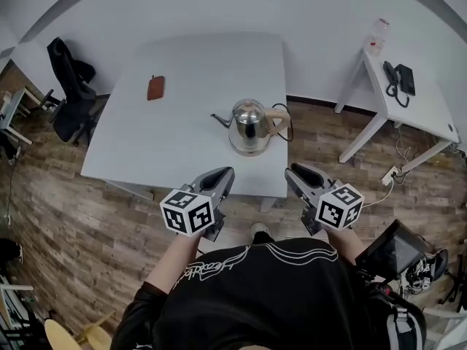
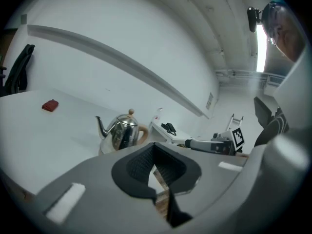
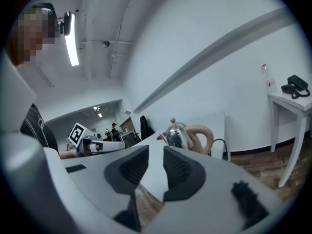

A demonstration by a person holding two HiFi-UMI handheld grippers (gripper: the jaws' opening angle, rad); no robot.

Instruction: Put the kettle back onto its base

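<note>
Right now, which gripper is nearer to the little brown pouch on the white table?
Left. The left gripper hovers at the table's near edge, the brown pouch ahead and to its left; the right gripper is at the same edge, farther right.

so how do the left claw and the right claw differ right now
The left claw has its jaws closed together; the right claw has its jaws apart with a clear gap. The left claw is on the spout side of the kettle, the right claw on its handle side. Both are empty, point toward the kettle on the table, and are clear of it.
</note>
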